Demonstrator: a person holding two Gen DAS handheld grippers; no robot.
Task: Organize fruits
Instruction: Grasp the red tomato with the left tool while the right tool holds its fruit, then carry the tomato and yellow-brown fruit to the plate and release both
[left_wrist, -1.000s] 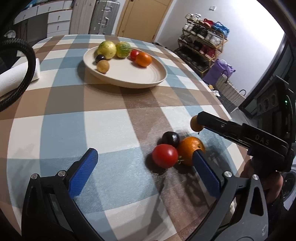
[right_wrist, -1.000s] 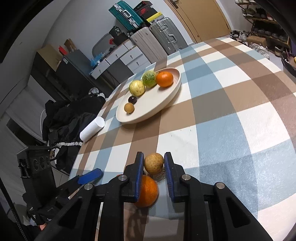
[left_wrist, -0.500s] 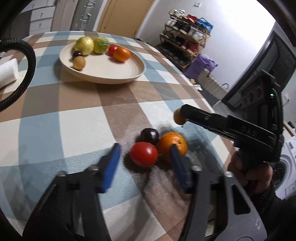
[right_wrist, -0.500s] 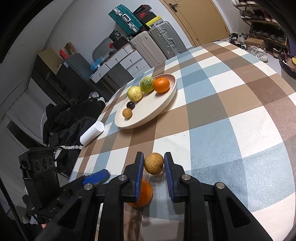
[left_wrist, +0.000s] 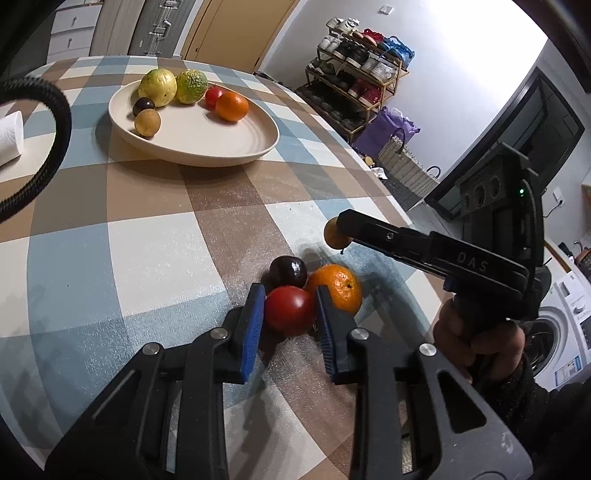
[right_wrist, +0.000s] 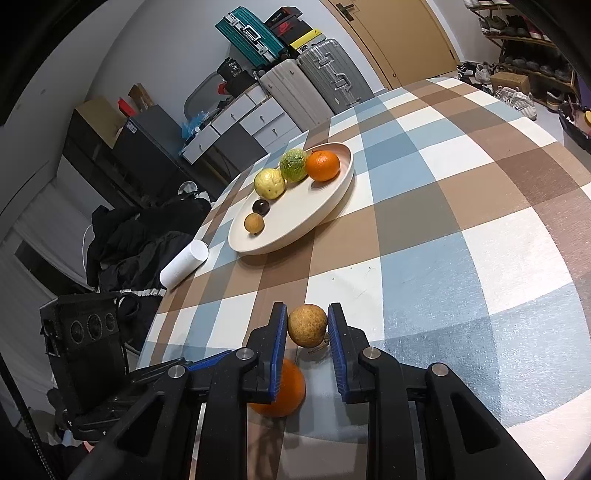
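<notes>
At the lower middle of the left wrist view, the left gripper (left_wrist: 290, 310) is clamping a red tomato (left_wrist: 289, 311), while the right gripper (right_wrist: 307, 326) is gripping a small brown fruit (right_wrist: 307, 325); the plate (left_wrist: 236, 147) is sitting well apart toward the upper left.

Bare cloth (left_wrist: 155, 236) before plate (left_wrist: 221, 155) (unobstructed)

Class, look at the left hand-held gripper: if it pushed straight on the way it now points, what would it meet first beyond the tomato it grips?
Probably the dark plum, right behind the tomato held by the left hand-held gripper. The orange sits slightly right of that line; depth is uncertain.
</notes>
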